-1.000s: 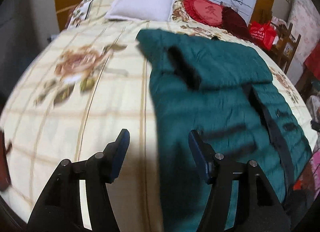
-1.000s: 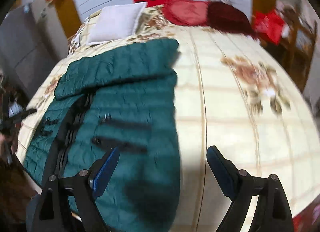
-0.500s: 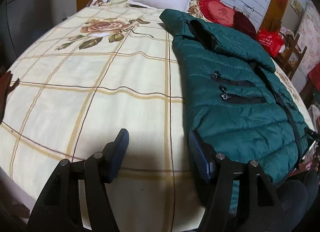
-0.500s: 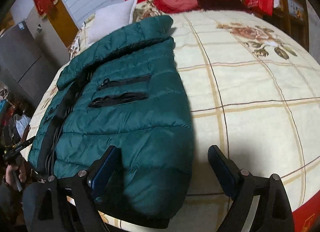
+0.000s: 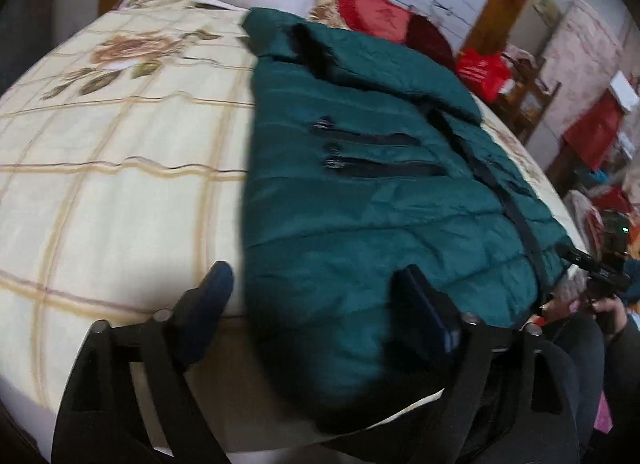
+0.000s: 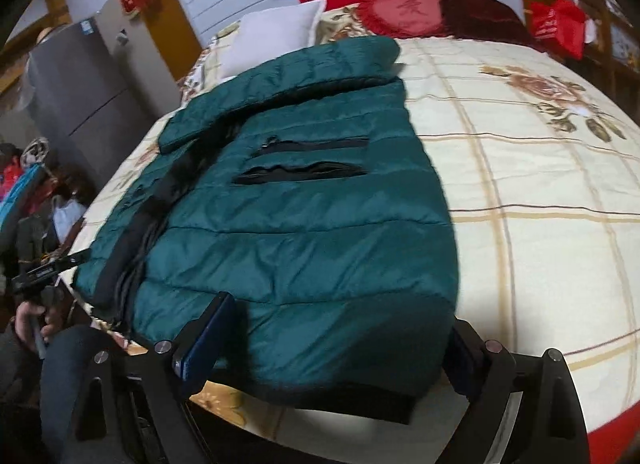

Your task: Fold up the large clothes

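Observation:
A dark green quilted puffer jacket (image 5: 360, 192) lies on the bed with its sleeves folded across the chest and its hem hanging over the near edge. It also shows in the right wrist view (image 6: 304, 224). My left gripper (image 5: 320, 304) is open, its jaws astride the jacket's near left hem corner. My right gripper (image 6: 340, 344) is open, its jaws either side of the near right hem corner. Neither is closed on the cloth.
The bed has a cream floral plaid cover (image 5: 112, 168). A white pillow (image 6: 276, 36) and red cushions (image 6: 404, 10) lie at the head. A red bag (image 5: 484, 72) and furniture stand on one side, a grey cabinet (image 6: 80, 84) on the other.
Both grippers have dropped back toward the near bed edge and moved in over the jacket's hem corners. Both have stayed open.

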Demonstrator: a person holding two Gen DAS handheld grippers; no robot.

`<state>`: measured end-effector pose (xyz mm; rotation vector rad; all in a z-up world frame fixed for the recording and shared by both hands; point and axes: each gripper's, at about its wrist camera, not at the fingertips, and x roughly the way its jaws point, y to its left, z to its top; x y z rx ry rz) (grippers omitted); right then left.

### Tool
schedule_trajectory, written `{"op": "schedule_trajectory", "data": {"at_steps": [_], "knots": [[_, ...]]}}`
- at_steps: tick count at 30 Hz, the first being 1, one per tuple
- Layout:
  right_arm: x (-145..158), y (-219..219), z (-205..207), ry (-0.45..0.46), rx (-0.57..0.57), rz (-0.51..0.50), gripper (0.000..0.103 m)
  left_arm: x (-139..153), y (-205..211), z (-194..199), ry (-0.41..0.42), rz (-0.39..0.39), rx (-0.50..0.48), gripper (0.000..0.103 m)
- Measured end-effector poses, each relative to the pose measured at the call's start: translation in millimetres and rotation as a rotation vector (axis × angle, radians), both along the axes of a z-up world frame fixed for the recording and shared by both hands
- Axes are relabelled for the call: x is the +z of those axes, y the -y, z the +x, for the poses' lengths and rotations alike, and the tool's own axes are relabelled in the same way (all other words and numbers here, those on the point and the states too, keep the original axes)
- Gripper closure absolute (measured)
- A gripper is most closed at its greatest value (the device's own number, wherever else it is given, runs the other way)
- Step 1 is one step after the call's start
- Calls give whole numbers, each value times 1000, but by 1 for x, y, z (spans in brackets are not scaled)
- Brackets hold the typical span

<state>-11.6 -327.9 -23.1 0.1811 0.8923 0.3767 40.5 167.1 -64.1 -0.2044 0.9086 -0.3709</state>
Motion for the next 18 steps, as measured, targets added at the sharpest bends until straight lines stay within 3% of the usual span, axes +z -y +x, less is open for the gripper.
{"op": "schedule_trajectory", "data": {"at_steps": [2,6,8,11,15,18], "knots": [[-1,2,0,8,28,38,11,-1,8,3,1,-15,-46,3],[-4,11,7,32,31,89,11,0,11,22,-2,-53,-67,3],[-3,12,16,21,35,131,10,2,8,24,-29,-117,-76,3],[-2,9,23,-18,112,199,11,4,5,13,-83,-212,-174,3],[-1,8,11,-36,227,212,11,5,9,-5,-79,-154,-248,3],[-3,14,17,-35,216,259,11,8,25,9,-78,-80,-241,3]]}}
